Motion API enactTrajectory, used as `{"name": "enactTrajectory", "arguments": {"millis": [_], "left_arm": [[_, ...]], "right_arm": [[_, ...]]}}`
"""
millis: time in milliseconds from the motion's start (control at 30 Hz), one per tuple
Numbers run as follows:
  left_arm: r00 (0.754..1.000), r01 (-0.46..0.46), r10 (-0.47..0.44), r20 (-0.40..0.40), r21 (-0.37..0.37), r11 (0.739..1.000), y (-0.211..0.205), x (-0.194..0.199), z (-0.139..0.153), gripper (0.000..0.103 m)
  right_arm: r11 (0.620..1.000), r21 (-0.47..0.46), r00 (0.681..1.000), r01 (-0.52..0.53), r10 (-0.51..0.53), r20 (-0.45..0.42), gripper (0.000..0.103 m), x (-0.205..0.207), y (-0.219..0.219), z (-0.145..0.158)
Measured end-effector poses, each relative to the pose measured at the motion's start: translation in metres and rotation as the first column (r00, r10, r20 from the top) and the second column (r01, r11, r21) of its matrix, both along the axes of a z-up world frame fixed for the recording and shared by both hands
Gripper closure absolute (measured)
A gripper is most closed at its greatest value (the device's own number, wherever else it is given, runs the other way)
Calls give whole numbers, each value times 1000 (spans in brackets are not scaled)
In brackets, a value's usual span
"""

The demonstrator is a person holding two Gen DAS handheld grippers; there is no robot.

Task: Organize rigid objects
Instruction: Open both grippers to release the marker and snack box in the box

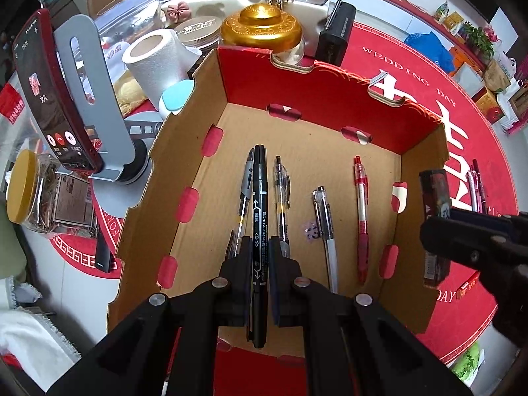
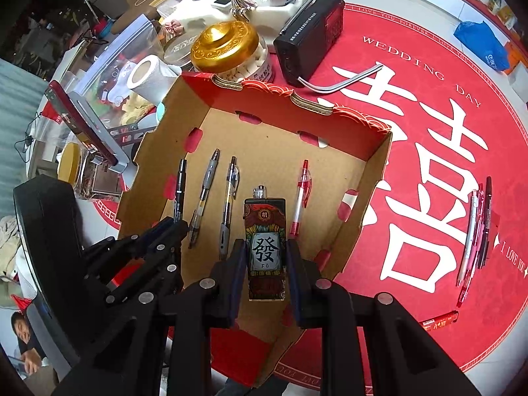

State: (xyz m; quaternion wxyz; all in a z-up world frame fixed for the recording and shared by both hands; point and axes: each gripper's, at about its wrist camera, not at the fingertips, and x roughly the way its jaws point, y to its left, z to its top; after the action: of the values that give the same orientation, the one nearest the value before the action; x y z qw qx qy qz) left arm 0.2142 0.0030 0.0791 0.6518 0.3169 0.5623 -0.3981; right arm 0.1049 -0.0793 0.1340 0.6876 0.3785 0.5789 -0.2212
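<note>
My left gripper point(image 1: 259, 242) is shut on a black marker point(image 1: 259, 217), held lengthwise over the floor of the open cardboard box point(image 1: 330, 151). Several pens lie in a row on the box floor: a grey-grip pen point(image 1: 245, 188), a clear pen point(image 1: 282, 194), a white pen point(image 1: 325, 227) and a red pen point(image 1: 362, 211). My right gripper point(image 2: 265, 254) is shut on a decorated rectangular lighter point(image 2: 265, 247) with a Chinese character, held above the box point(image 2: 373, 165) between the pens. The right gripper also shows in the left wrist view point(image 1: 439, 231).
Outside the box's right wall, several pens point(image 2: 475, 231) lie on the red round mat point(image 2: 412, 66). Behind the box stand a gold-lidded jar point(image 2: 227, 46), a black radio point(image 2: 310, 36), a paper roll point(image 2: 151, 76) and a phone on a stand point(image 1: 49, 99).
</note>
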Motion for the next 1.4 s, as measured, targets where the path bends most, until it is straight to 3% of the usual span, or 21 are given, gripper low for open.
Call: {"name": "enactTrajectory", "arguments": {"millis": [1100, 1400], "left_arm": [[999, 46, -46, 3, 15, 999, -31, 9, -28, 94], [999, 39, -38, -4, 37, 999, -45, 8, -51, 93]], "right_arm": [[999, 6, 998, 38, -37, -53, 78, 13, -29, -38], [999, 6, 996, 35, -35, -81, 78, 17, -29, -59]]}}
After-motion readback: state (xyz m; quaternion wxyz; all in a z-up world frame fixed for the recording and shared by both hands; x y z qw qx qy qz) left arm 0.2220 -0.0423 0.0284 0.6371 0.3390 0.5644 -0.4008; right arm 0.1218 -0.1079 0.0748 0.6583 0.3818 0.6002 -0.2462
